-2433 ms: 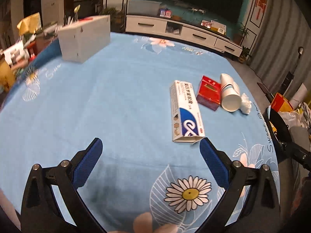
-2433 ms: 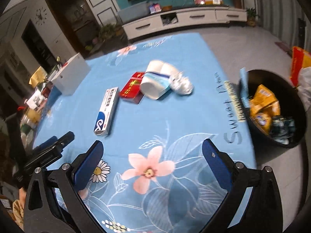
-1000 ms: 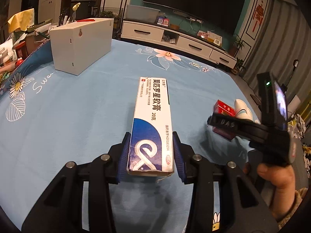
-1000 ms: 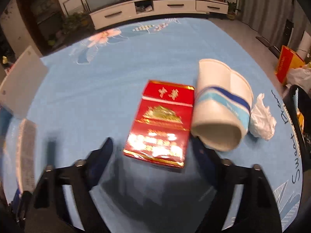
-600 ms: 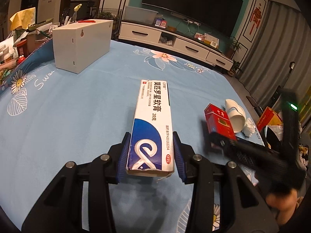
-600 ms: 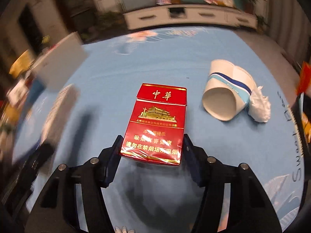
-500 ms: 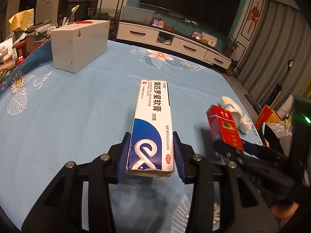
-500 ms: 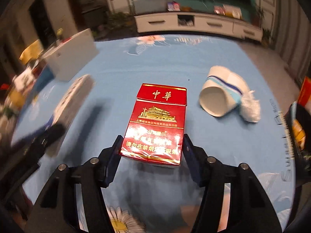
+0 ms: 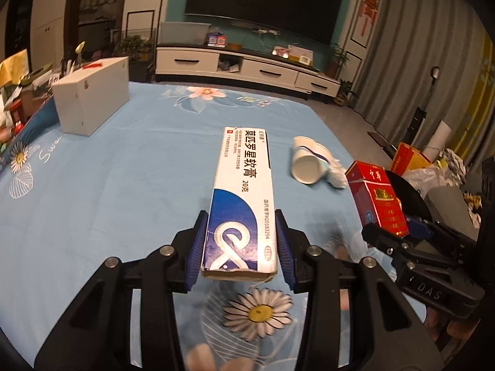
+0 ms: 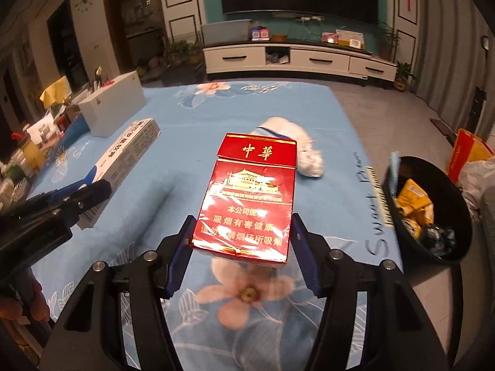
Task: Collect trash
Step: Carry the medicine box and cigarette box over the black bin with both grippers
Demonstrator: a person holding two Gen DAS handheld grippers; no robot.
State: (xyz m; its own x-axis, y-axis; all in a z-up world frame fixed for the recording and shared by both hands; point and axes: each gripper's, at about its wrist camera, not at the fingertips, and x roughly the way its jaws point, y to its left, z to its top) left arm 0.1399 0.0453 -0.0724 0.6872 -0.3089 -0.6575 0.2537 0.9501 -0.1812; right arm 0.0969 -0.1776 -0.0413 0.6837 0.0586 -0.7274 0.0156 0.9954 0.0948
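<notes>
Cardboard is what both grippers carry. The left gripper (image 9: 239,244) is clamped on the near end of the ointment box (image 9: 243,198), a long white and blue carton that juts forward from the pads, clear of the blue cloth (image 9: 117,179). It looks light and stiff along its length, though thin walls like these would likely dent under a hard squeeze, so a hold across the narrow sides is probably the safe one; held this close to one end, it may droop or swing.

The right gripper (image 10: 241,249) is clamped on the lower part of the red pack (image 10: 250,198), lifted above the cloth. Its film wrap shines, so I judge it slippery; gripping low across the body, away from the hinged lid, seems sound.

Ahead of the right gripper, partly behind the pack, a paper cup (image 9: 307,162) lies on its side on the cloth with a crumpled white wad (image 10: 311,160) touching it. Both look very light and easily crushed.

Right of the right gripper, off the table edge, stands a black bin (image 10: 458,210). It holds yellow packets and darker scraps, with room left above them. A white box (image 10: 113,108) sits far ahead to the left; whether it holds anything cannot be told.
</notes>
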